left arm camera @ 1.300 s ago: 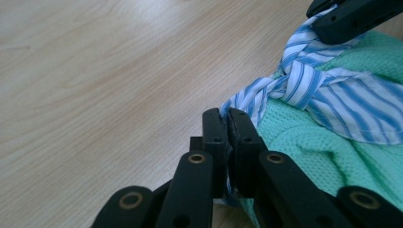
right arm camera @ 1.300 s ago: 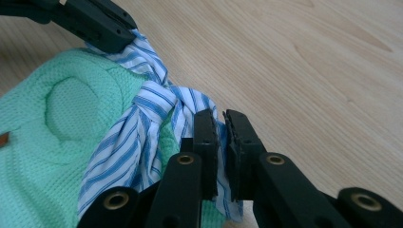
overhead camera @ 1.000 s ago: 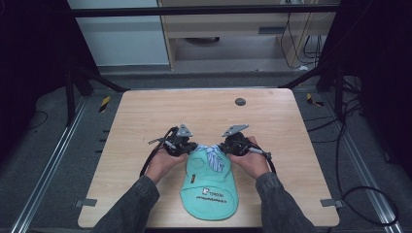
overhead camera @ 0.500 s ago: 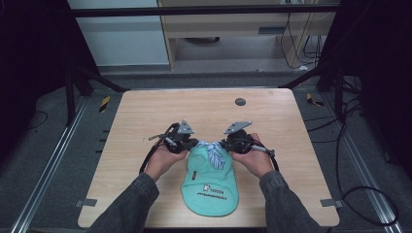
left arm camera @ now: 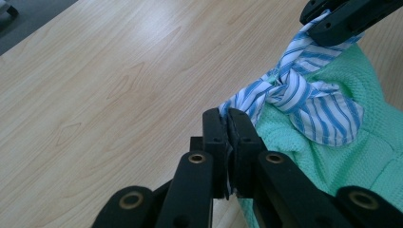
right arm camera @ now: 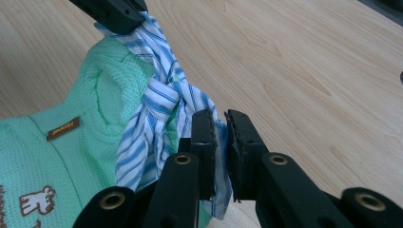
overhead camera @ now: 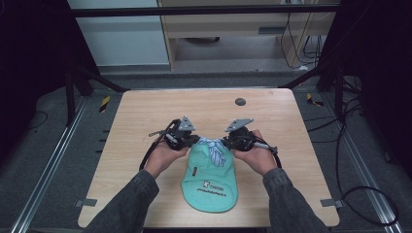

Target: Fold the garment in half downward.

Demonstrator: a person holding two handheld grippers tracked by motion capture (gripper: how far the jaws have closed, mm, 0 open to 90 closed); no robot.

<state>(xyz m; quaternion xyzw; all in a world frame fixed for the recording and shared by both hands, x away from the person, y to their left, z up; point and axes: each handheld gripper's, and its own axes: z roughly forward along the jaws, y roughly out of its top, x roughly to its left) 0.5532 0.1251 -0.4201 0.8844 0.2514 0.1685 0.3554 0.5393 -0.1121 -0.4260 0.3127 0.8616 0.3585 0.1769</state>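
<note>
A small mint-green knitted garment [overhead camera: 210,179] lies flat on the near half of the wooden worktop [overhead camera: 145,111], between the person's two forearms, its hem toward the near edge and its neck end pointing away. White printed lettering runs across it close to the hem, and a small brown label sits on its front. At the neck end a blue-and-white striped collar [overhead camera: 212,147] is tied into a knot, with one strip running off to each side.

The left claw [overhead camera: 193,141], held in the person's left hand [overhead camera: 163,156], is pinched tight on the left strip of the collar; in the left gripper view its two black jaws [left arm camera: 227,137] stand almost together with the striped cloth caught between them, and the knot sits just beyond the tips. The right claw [overhead camera: 224,143], held in the right hand [overhead camera: 257,156], is likewise closed on the right strip; in the right gripper view [right arm camera: 221,142] the striped cloth hangs down through the narrow gap between its jaws. The two claws face each other across the knot, near one another but apart, and each view shows the other claw's dark tip gripping the far end of the cloth.

A small dark round disc [overhead camera: 240,102] lies on the far part of the worktop, well apart from the garment.
</note>
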